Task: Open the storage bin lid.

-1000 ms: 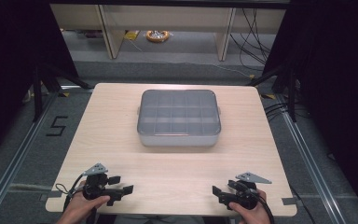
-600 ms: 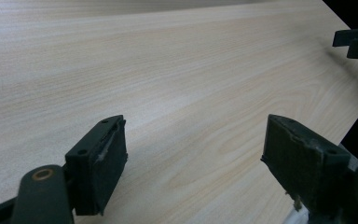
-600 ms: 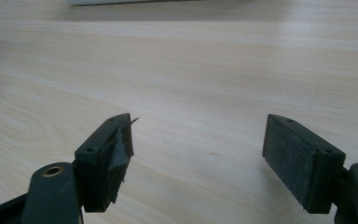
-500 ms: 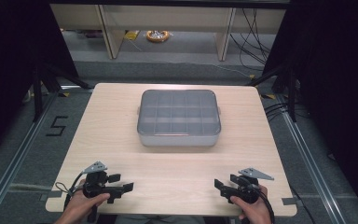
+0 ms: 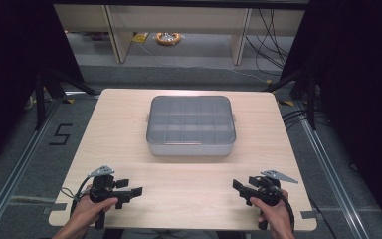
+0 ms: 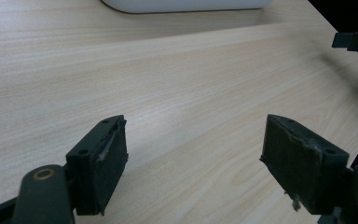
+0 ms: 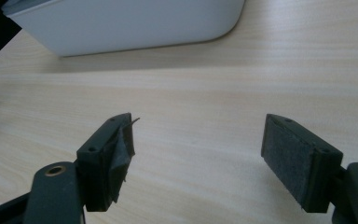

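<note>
Two grippers, left gripper [image 5: 129, 191] and right gripper [image 5: 239, 186], jaws spread, empty, near table [image 5: 189, 199] edge. Approach lidded box [image 5: 191, 126] level, from both ends.

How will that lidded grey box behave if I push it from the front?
The box is low, wide and flat-bottomed, so it will probably slide rather than tip. Its walls look like stiff, smooth plastic, likely slippery on the wooden table. Its compartments appear empty, so it is probably light.

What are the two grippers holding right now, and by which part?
Nothing. The left gripper and right gripper both have open, empty jaws above the table, apart from the compartment box.
</note>
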The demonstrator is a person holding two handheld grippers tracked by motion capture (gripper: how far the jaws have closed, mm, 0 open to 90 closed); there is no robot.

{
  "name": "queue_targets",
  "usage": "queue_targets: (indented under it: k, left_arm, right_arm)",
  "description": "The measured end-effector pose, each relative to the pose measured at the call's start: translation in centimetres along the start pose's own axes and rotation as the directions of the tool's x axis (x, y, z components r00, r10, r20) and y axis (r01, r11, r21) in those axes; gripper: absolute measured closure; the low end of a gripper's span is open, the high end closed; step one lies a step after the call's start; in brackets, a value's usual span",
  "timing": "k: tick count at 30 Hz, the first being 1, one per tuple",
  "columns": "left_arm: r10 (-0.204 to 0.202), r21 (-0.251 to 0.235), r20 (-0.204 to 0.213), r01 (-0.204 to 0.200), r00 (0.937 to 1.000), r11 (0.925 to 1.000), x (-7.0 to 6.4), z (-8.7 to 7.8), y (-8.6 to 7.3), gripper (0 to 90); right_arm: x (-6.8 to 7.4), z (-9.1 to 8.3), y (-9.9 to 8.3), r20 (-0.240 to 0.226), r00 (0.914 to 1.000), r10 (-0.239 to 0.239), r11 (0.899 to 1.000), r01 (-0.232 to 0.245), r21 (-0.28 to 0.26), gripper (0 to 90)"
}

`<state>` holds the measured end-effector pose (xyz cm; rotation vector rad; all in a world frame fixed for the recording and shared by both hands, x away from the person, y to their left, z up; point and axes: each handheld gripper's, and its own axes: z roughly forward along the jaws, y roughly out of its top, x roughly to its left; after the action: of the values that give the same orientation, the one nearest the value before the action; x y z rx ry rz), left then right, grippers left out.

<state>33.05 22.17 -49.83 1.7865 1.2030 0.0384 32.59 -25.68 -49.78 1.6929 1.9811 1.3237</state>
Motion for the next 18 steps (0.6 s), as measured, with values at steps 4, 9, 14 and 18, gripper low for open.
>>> queue_targets:
  k: [4,9,14,18]
  left_arm:
    - [-0.016,-0.017,-0.004,0.016,0.9999,0.9997,0.4,-0.1,0.6,21.7]
    - [-0.022,-0.061,-0.032,0.02,0.9993,0.9979,1.1,-0.4,2.3,22.4]
    - [-0.033,-0.073,-0.035,0.03,0.9989,0.9969,1.6,0.0,3.3,22.4]
    - [-0.059,-0.058,-0.025,0.058,0.9979,0.9967,1.8,0.4,3.5,22.5]
  right_arm:
    - [-0.2,0.0,0.5,-0.001,1.0,-0.006,1.0,0.006,-0.002,26.1]
    - [-0.7,0.8,1.3,-0.042,0.9929,0.111,0.994,-0.111,0.002,26.0]
    - [-1.3,1.2,2.2,-0.038,0.9953,0.089,0.996,-0.09,-0.024,26.1]
    - [-1.5,1.1,2.9,-0.058,0.9879,0.144,0.989,-0.145,-0.017,26.1]
